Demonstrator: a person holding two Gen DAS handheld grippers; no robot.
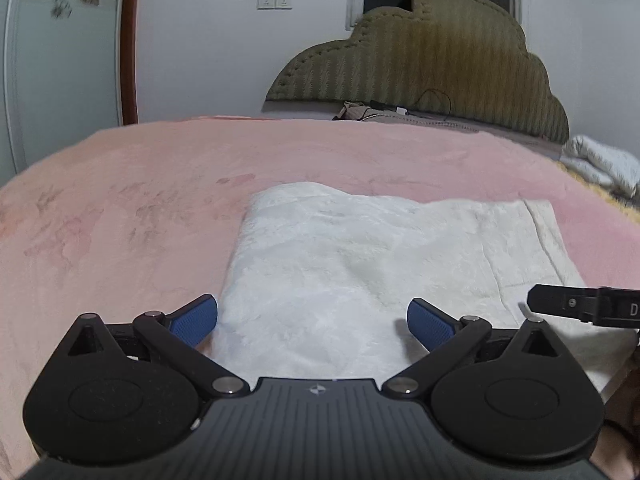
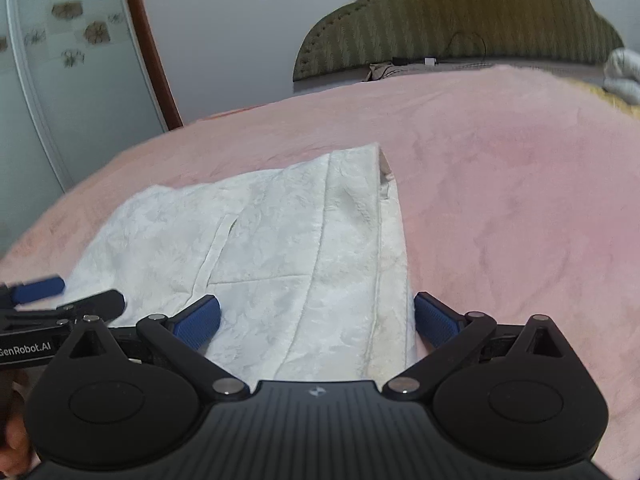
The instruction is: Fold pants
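Note:
White textured pants [image 1: 360, 264] lie folded in a flat rectangle on the pink bed cover [image 1: 120, 208]; they also show in the right wrist view [image 2: 280, 248], with a pocket seam and the waistband on the right. My left gripper [image 1: 312, 326] is open and empty over the near left part of the pants. My right gripper [image 2: 316, 326] is open and empty over the near right edge. The right gripper's finger shows in the left wrist view [image 1: 576, 304], and the left gripper shows in the right wrist view [image 2: 60, 300].
A green padded headboard [image 1: 420, 60] stands at the far end, with a cable and small items [image 1: 384, 110] in front of it. White bedding [image 1: 600, 164] is bunched at the far right. A wardrobe door [image 2: 60, 60] stands left of the bed.

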